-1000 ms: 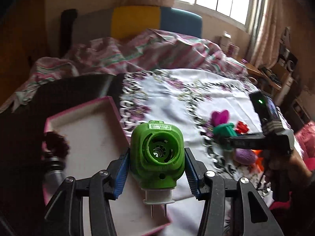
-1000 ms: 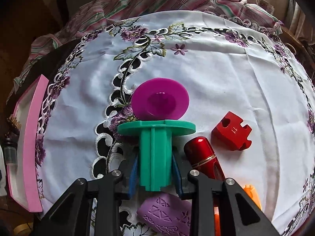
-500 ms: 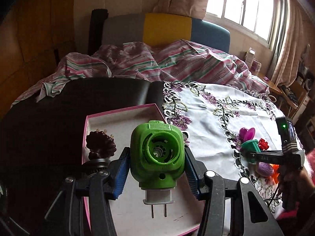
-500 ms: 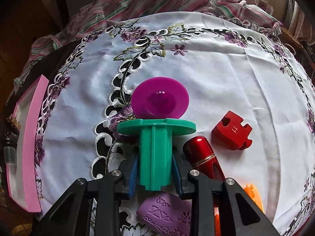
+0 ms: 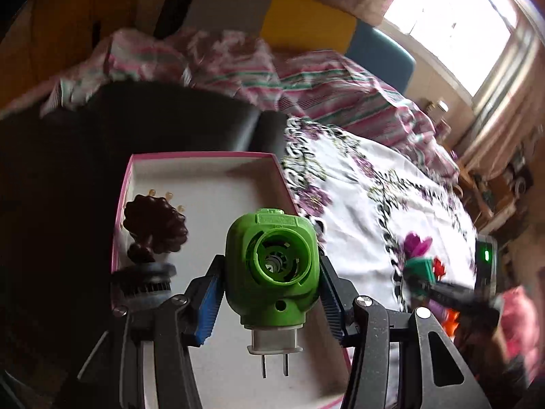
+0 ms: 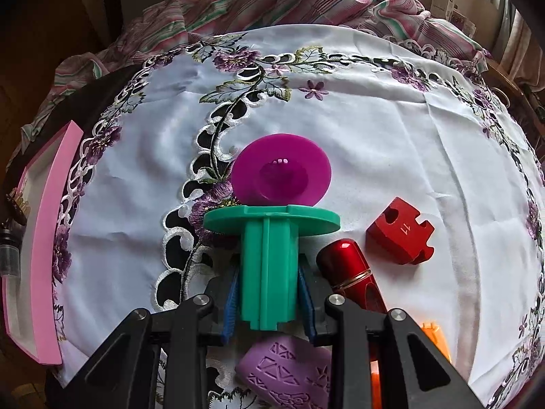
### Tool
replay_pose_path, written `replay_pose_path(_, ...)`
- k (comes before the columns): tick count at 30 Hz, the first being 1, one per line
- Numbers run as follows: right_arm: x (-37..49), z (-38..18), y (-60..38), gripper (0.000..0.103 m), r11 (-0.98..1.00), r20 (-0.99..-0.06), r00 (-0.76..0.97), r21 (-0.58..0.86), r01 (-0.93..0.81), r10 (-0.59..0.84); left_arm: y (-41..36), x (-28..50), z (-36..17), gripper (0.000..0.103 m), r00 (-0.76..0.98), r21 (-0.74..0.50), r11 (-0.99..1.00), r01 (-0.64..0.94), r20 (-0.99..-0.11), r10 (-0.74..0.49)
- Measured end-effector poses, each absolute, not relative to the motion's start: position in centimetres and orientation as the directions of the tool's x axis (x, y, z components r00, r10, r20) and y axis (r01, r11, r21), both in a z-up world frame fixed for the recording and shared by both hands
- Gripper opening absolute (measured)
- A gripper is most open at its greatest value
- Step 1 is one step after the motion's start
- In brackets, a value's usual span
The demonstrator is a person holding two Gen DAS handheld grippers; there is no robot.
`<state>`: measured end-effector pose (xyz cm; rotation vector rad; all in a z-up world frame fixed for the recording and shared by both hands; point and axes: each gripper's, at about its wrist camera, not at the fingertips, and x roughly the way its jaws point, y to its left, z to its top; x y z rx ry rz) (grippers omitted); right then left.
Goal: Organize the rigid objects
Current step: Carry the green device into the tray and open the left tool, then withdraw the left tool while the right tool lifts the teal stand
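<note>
My left gripper [image 5: 269, 298] is shut on a green plug-in device [image 5: 271, 267], prongs down, held above the pink-rimmed box [image 5: 204, 160]. A dark brown ridged knob [image 5: 155, 226] on a grey base lies at the box's left side. My right gripper [image 6: 269, 298] is shut on a teal flanged spool [image 6: 269, 255] above the white embroidered cloth [image 6: 374, 129]. A magenta disc [image 6: 282, 174] lies just beyond the spool. The right gripper also shows in the left wrist view [image 5: 419, 277], blurred.
A red puzzle-shaped block [image 6: 400, 235], a red metallic tube [image 6: 351, 274], a purple patterned piece [image 6: 286, 375] and an orange piece [image 6: 434, 339] lie on the cloth near my right gripper. The pink box [image 6: 47, 238] sits at the cloth's left edge. Striped bedding lies behind.
My left gripper has swung left and down over the pink box with the green device. My right gripper has stayed still, holding the teal spool.
</note>
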<state>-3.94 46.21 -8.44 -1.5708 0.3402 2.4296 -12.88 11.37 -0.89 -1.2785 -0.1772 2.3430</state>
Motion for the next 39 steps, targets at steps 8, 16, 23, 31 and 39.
replay_pose_path(8,-4.1,-8.4,46.1,0.03,-0.951,-0.916,-0.394,0.053,-0.305,0.075,10.8,-19.1,-1.7,0.053,-0.448,-0.346,-0.9,-0.266,-0.782,0.433)
replay_pose_path(16,-4.2,-8.4,46.0,0.03,-0.953,-0.916,-0.393,0.044,-0.299,0.081,12.4,-22.3,-4.3,0.054,-0.443,-0.27,-0.926,-0.264,-0.819,0.365)
replay_pose_path(23,-4.2,-8.5,46.0,0.03,-0.953,-0.916,-0.394,0.045,-0.299,0.08,12.5,-21.9,-4.4,0.055,-0.49,-0.207,-0.939,-0.276,-0.81,0.323)
replay_pose_path(31,-4.2,-8.4,46.0,0.03,-0.953,-0.915,-0.394,0.041,-0.3,0.085,12.0,-17.3,-2.4,0.06,-0.571,-0.126,-0.946,-0.299,-0.77,0.283)
replay_pose_path(39,-4.2,-8.3,45.8,0.03,-0.955,-0.914,-0.394,0.026,-0.295,0.097,11.0,-11.2,0.0,0.063,-0.644,-0.083,-0.947,-0.311,-0.714,0.275)
